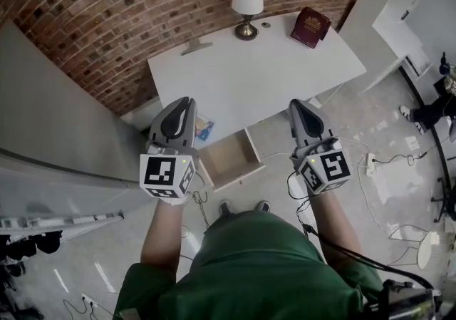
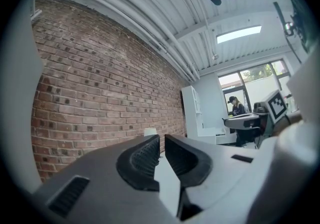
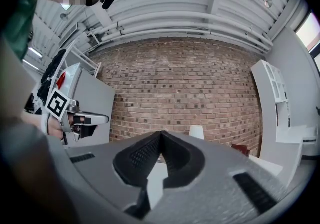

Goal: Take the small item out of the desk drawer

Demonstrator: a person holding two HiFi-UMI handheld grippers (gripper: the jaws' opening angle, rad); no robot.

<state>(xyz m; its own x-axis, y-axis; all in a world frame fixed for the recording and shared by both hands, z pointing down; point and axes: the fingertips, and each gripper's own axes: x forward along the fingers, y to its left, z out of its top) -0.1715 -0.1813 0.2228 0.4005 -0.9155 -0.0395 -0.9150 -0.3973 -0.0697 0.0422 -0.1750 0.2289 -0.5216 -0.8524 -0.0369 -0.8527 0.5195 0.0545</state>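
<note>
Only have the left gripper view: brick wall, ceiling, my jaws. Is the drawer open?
Observer: Yes. The head view shows the drawer standing open at the front of the white desk.
Operator: Right gripper state?
Observer: The right gripper has its jaws together with nothing between them.
Operator: Item visible in the drawer?
Observer: None that I can make out, only bare wood inside. A small colourful thing shows near the drawer's far-left corner; I can't tell what it is.

Lamp point(image 1: 247, 5), book point(image 1: 310, 27) at desk point(image 1: 271, 76) rear; drawer point(image 1: 229, 160) out at desk front
</note>
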